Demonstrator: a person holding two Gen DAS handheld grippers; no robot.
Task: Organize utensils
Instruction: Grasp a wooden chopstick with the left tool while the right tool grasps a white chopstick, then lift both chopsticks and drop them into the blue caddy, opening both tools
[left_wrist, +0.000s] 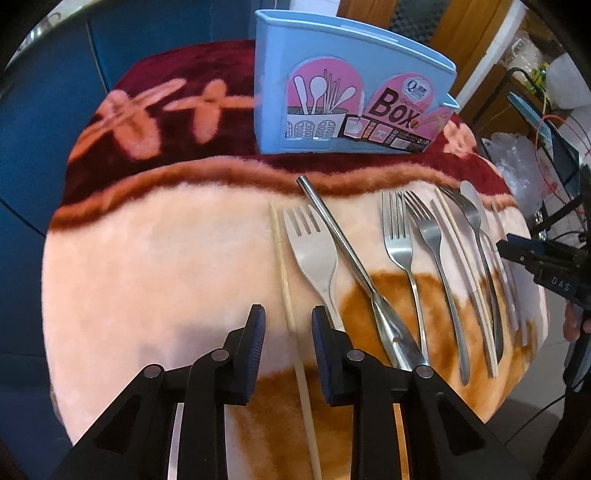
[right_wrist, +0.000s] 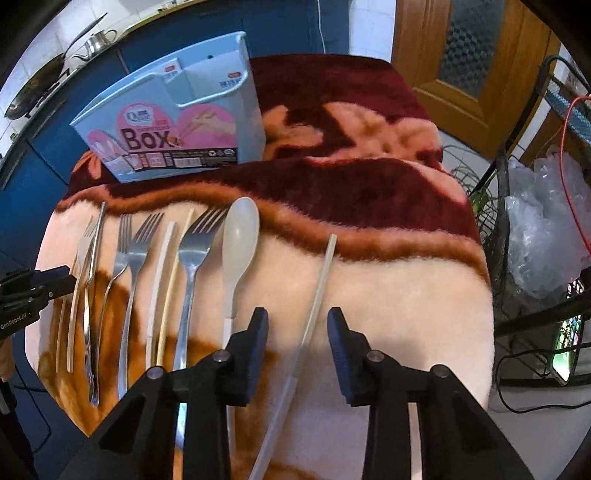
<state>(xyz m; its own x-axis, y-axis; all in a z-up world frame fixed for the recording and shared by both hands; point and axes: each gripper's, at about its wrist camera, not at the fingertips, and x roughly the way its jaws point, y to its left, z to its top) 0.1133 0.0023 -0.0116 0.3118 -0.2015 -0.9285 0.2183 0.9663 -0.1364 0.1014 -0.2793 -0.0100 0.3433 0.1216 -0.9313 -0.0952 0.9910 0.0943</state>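
A light blue utensil box (left_wrist: 351, 92) stands upright at the back of the blanket-covered table; the right wrist view shows it (right_wrist: 177, 122) at the back left. In front of it, forks (left_wrist: 399, 236), a metal-handled utensil (left_wrist: 343, 251), a white spoon (right_wrist: 240, 229) and chopsticks lie in a row. My left gripper (left_wrist: 289, 328) points down over the leftmost pale chopstick (left_wrist: 277, 240), which lies between its fingers with a gap on each side. My right gripper (right_wrist: 297, 328) straddles the rightmost pale chopstick (right_wrist: 325, 266) the same way, pads apart from it.
The blanket (left_wrist: 147, 266) hangs over the table's rounded edges. Blue cabinets (left_wrist: 55, 92) stand behind on the left, with a wok (right_wrist: 33, 92) on the counter. A wire rack (right_wrist: 498, 221) with plastic bags (right_wrist: 546, 229) and cables sits to the right, near a wooden door (right_wrist: 469, 48).
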